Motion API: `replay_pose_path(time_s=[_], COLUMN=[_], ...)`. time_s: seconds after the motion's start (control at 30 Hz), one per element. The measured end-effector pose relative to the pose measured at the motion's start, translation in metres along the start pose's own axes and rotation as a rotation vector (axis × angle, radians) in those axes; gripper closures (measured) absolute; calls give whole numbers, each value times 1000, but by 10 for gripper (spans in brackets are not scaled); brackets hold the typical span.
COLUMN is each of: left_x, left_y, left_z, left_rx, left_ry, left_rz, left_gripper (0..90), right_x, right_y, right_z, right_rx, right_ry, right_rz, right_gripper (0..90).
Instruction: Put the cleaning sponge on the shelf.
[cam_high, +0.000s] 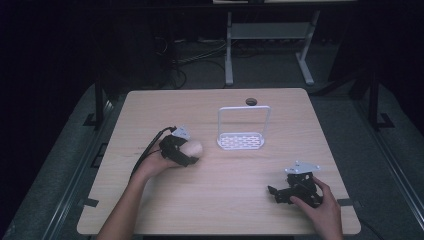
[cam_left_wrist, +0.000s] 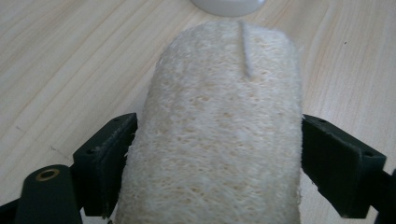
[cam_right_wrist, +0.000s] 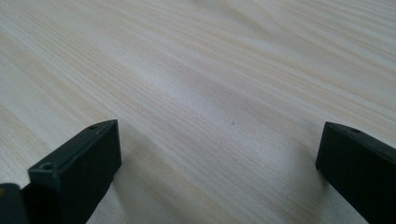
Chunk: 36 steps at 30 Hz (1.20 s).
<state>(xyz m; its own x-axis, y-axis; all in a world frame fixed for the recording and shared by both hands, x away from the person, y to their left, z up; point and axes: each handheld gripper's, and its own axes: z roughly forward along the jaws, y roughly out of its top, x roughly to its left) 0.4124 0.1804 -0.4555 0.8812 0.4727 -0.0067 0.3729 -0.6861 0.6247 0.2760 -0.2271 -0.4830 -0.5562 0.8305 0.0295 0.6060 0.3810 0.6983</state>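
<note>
Two pairs of black tongs over a pale wooden bench (cam_high: 225, 210), one in each hand of a person reaching in from the near edge. Left of centre in the high view, left tongs (cam_high: 190, 154) clamped on a cream loofah sponge (cam_high: 195, 147), with the left hand (cam_high: 156, 162) wrapped around the body behind and a cable trailing back along the forearm. Closer in, from the left gripper view: left tongs (cam_left_wrist: 217, 154) with one black pad pressed to each long side of the loofah sponge (cam_left_wrist: 219, 140), coarse fibrous weave plain to see, a pale flat strip at its far end, and the edge of a white rack (cam_left_wrist: 227, 4) just beyond. On the bench to the right of the sponge, that white rack (cam_high: 241, 141): perforated base, tall wire hoop upright over it, near the sponge but apart from it. Sponge lifted off the wood or resting on it: cannot tell. Near the front right corner, right tongs (cam_high: 274, 195) held low in the right hand (cam_high: 324, 206), well apart from sponge and rack, tips pointing left. From the right gripper view, right tongs (cam_right_wrist: 219, 172) wide apart, bare wood grain between them. Behind the bench, dark floor and white frame legs (cam_high: 229, 55).
</note>
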Motion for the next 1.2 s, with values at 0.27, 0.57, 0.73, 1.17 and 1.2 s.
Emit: replay_pose_path(time_s=[0.27, 0.57, 0.73, 1.17, 1.2], left_x=[1, 1, 0, -12, -13], left_y=[-1, -1, -2, 2, 3], left_z=[-1, -2, -4, -5, -5], left_rx=[2, 4, 1, 5, -1], left_ry=[-9, -10, -3, -2, -6], left_rz=[-10, -5, -12, -31, -35], left_gripper=[241, 272, 275, 275, 276], right_x=[0, 0, 0, 0, 0], right_y=[0, 0, 0, 0, 0], right_z=[0, 0, 0, 0, 0], right_rx=[0, 0, 0, 0, 0], right_ry=[0, 0, 0, 0, 0], right_rz=[0, 0, 0, 0, 0], right_gripper=[0, 0, 0, 0, 0])
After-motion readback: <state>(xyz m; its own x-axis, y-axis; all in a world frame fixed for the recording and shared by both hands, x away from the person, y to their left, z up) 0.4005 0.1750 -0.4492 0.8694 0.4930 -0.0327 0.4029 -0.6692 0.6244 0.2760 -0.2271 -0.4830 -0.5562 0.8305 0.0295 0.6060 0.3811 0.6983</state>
